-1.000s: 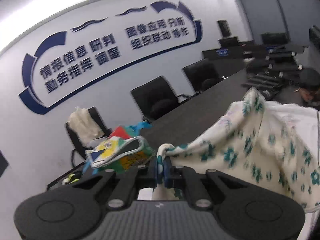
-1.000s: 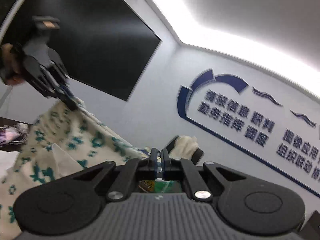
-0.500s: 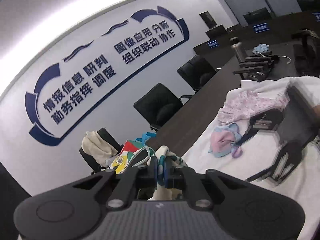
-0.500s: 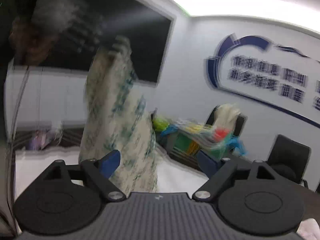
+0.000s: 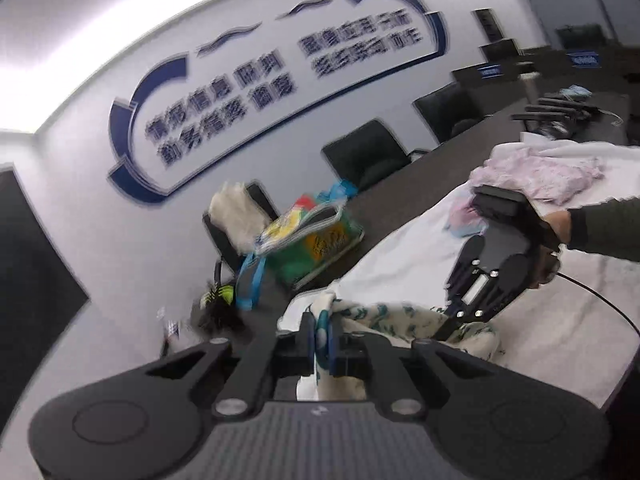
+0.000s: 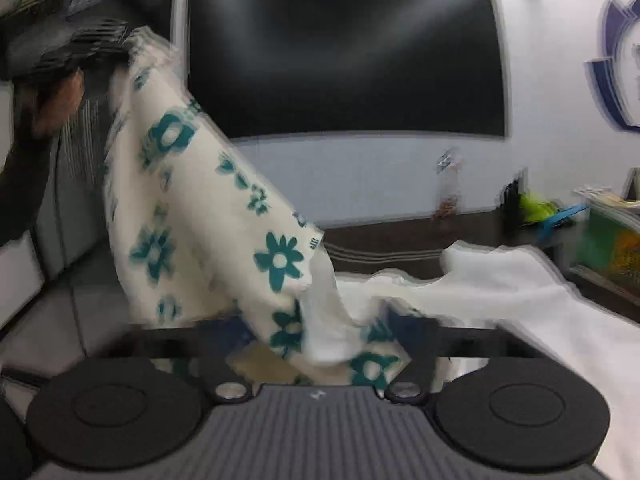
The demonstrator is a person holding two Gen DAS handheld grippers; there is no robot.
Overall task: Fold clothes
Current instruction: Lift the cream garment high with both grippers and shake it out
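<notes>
Flowered garment [image 5: 384, 316], cream with teal blooms, lies strung between my two grippers at the near end of the white table cover [image 5: 400, 248]. In the left wrist view, the left gripper [image 5: 320, 340] is clenched on a bunched edge of it, pointing gently downward. Across from it the right gripper [image 5: 444, 330] dips nose-first onto the same cloth, carried by the right hand [image 5: 558, 220] in a dark sleeve. A pink garment [image 5: 536, 172] waits further up the table.

In the right wrist view, blurred, the garment [image 6: 224, 220] hangs in a slope from the left gripper [image 6: 120, 46], held high at upper left by the left hand [image 6: 56, 96], down to the right gripper [image 6: 320, 340]. Its jaws have just been closing; here its fingers [image 6: 416, 336] stand apart with cloth between them, not visibly pinching. The cover [image 6: 520, 292] stretches away to the right.

I judge this the regrasp stage: taking a second corner so the piece can be spread. Next calls for a firm pinch on the right, then drawing both hands apart and laying the cloth flat.
</notes>
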